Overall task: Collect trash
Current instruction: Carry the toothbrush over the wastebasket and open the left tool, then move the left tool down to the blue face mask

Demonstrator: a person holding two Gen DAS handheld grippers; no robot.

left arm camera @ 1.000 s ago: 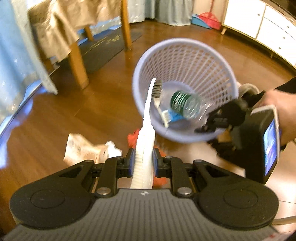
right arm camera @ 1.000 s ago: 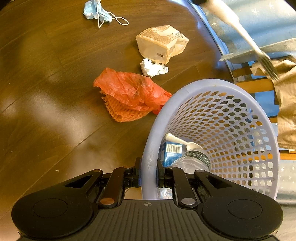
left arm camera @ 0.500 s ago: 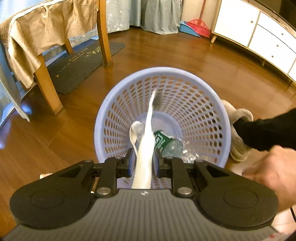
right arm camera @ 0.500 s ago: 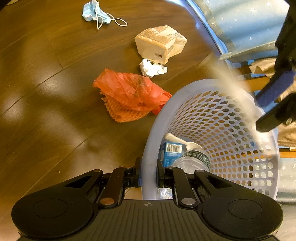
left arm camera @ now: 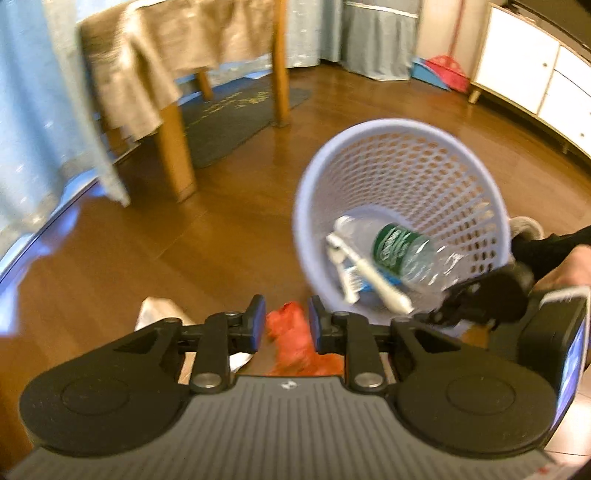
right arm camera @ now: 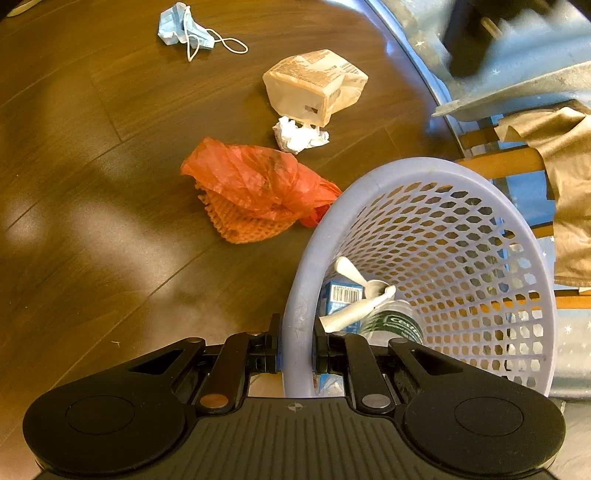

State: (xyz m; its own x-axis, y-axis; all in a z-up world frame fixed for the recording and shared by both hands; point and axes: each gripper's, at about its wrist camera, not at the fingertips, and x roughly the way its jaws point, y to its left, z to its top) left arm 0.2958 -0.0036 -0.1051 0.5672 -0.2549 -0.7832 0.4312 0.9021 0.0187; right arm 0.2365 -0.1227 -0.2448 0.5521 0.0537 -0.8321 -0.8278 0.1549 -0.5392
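The left gripper (left arm camera: 287, 325) had just been opening, and nothing sat between its jaws: only the floor and the crumpled orange-red plastic bag on netting (right arm camera: 258, 188) showed through the gap. The white plastic toothbrush (left arm camera: 373, 277) lay inside the lavender perforated plastic basket (right arm camera: 428, 173), across a blue carton (right arm camera: 341, 297) and beside the clear water bottle with a green label (left arm camera: 402, 251).

The right gripper (right arm camera: 297, 349) was clamped on the basket's near rim, one jaw outside the wall and one inside. I'd judge that grip kept the basket tipped and steady so its mouth faced the dropping hand.

Trash yet to collect sat on the dark wooden floor (right arm camera: 92, 155): the orange bag touching the basket's outer wall, a crumpled white tissue (right arm camera: 299, 134), a tan paper bag (right arm camera: 314, 85) just beside it, and a blue face mask (right arm camera: 184, 29) farther off.
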